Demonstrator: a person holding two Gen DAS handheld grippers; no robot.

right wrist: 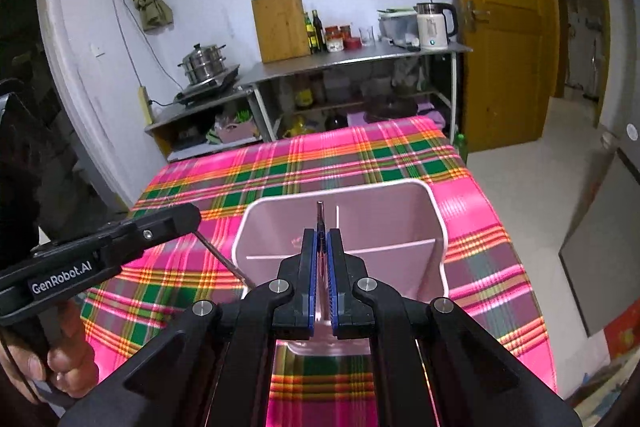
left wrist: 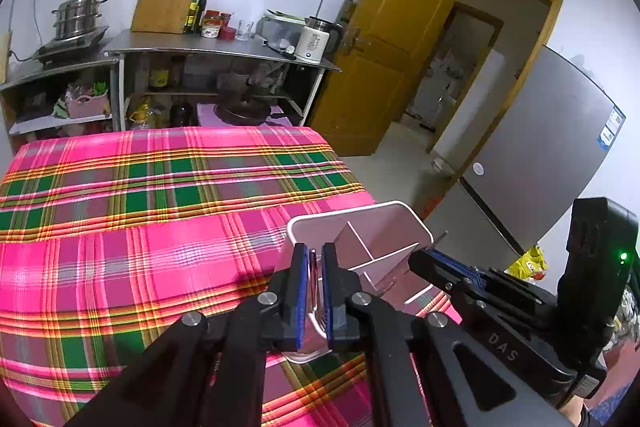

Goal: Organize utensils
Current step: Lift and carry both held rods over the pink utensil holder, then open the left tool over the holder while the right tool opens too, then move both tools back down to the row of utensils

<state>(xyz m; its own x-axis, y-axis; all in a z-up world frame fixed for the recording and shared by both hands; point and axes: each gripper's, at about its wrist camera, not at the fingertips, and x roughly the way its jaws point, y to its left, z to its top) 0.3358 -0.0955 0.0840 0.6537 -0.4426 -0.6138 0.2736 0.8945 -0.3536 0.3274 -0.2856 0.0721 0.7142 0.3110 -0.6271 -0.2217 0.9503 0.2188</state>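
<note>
A pink holder (right wrist: 344, 227) with thin white walls inside is stood on the table (right wrist: 480, 267), near the edge closest to the cameras. The table is covered with a pink, green and orange checked cloth (left wrist: 140, 227).

The left claw (left wrist: 316, 263) is held over the holder's left end. Its blue pads (left wrist: 304, 291) are nearly closed, and a thin metal stick (left wrist: 313, 267) is seen between them. From the right wrist view, the same stick (right wrist: 224, 255) is seen poking out of the left claw (right wrist: 192, 219) and slanting down to the holder's left rim. Whether the pads press on it cannot be told.

The right claw (right wrist: 322, 239) is held over the middle of the holder. It is closed on another thin metal stick (right wrist: 320, 215), which points forward over the inside of the holder. In the left wrist view, the right claw (left wrist: 424, 255) is seen at the holder's right side.

A person's hand (right wrist: 60, 363) is wrapped around the handle of the left tool.

Behind the table, a steel shelf (left wrist: 224, 47) is seen with a kettle (left wrist: 316, 39), bottles (left wrist: 198, 11) and a steamer pot (left wrist: 76, 15). A wooden door (left wrist: 400, 27) is open beside it.
</note>
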